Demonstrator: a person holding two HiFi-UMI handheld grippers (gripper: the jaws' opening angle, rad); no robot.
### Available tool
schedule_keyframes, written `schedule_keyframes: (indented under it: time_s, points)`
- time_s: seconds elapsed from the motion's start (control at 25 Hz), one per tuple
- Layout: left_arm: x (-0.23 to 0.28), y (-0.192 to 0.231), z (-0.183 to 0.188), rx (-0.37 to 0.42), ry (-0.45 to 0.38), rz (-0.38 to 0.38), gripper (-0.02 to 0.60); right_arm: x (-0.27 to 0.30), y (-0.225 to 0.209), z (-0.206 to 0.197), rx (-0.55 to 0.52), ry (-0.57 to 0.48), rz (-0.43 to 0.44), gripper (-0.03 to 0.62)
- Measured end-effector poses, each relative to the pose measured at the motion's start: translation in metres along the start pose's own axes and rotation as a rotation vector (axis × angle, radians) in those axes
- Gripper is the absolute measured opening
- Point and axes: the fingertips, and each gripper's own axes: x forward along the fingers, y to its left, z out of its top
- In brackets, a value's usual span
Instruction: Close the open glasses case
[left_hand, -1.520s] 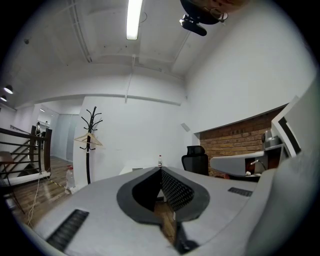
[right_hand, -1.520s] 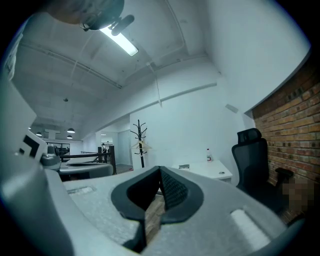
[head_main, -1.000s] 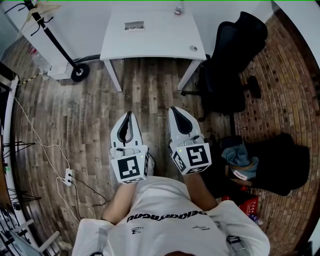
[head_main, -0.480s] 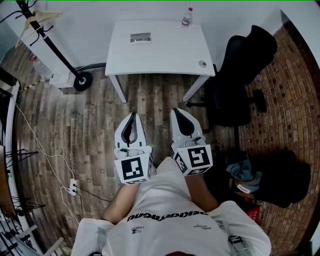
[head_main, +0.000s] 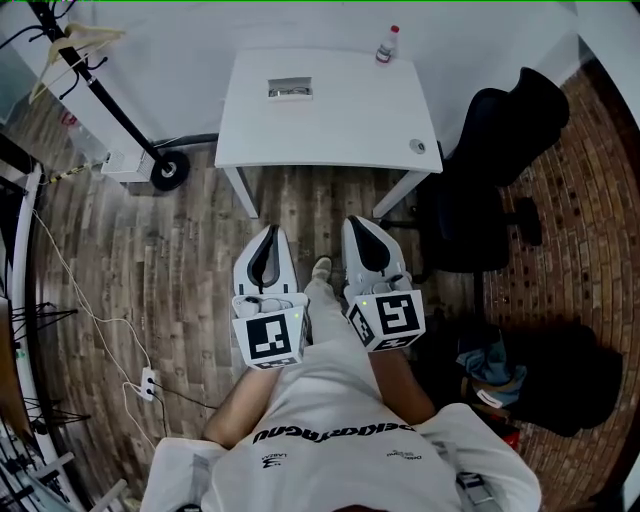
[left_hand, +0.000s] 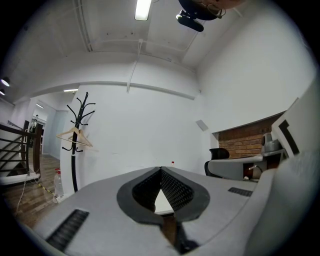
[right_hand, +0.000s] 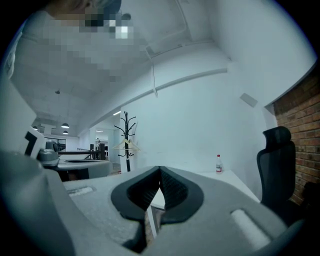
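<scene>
The left gripper (head_main: 269, 232) has its fingers (left_hand: 145, 189) clenched tip to tip, with nothing between them. The right gripper (head_main: 357, 222) has its fingers (right_hand: 176, 189) pressed together and empty in the same way. Both are held side by side over the wooden floor (head_main: 150, 260), pointing toward 12 o'clock, well apart from the white tabletop (head_main: 340, 125). The glasses case (head_main: 290, 90) lies on that tabletop near its far edge, at 12 o'clock from the left gripper; it is too small to show how its lid stands. A small bottle (head_main: 387, 44) stands at 2 o'clock from the case. A black office chair (head_main: 500, 140) is at 2 o'clock from the right gripper, and a coat stand (head_main: 167, 170) is at 10 o'clock from the left.
</scene>
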Motion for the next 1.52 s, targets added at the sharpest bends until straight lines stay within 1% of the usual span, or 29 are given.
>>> schedule_keyframes:
  time_s: [0.28,0.4,0.72,0.92,1.16,1.4,1.52]
  points:
    - [0.080,0.019,-0.005,0.013,-0.009,0.002,-0.002,0.073,-0.037,-0.003,0.011,0.000,-0.005,0.002]
    - [0.130,0.022,-0.001,0.013,-0.006,0.007,-0.003,0.114,-0.063,0.002,0.011,-0.002,-0.007,0.002]
    - [0.261,0.033,0.018,-0.016,0.024,0.038,-0.003,0.226,-0.127,0.033,0.027,-0.002,0.034,0.002]
    - [0.333,0.038,0.015,-0.018,0.041,0.057,-0.003,0.289,-0.167,0.035,0.044,0.008,0.050,0.002]
    - [0.385,0.044,0.001,-0.024,0.079,0.077,-0.003,0.336,-0.198,0.024,0.065,0.040,0.057,0.002]
    - [0.417,0.065,-0.013,-0.039,0.121,0.087,-0.003,0.376,-0.200,0.013,0.066,0.082,0.077,0.002]
    - [0.434,0.078,-0.019,-0.049,0.136,0.077,-0.002,0.396,-0.199,0.007,0.063,0.100,0.071,0.002]
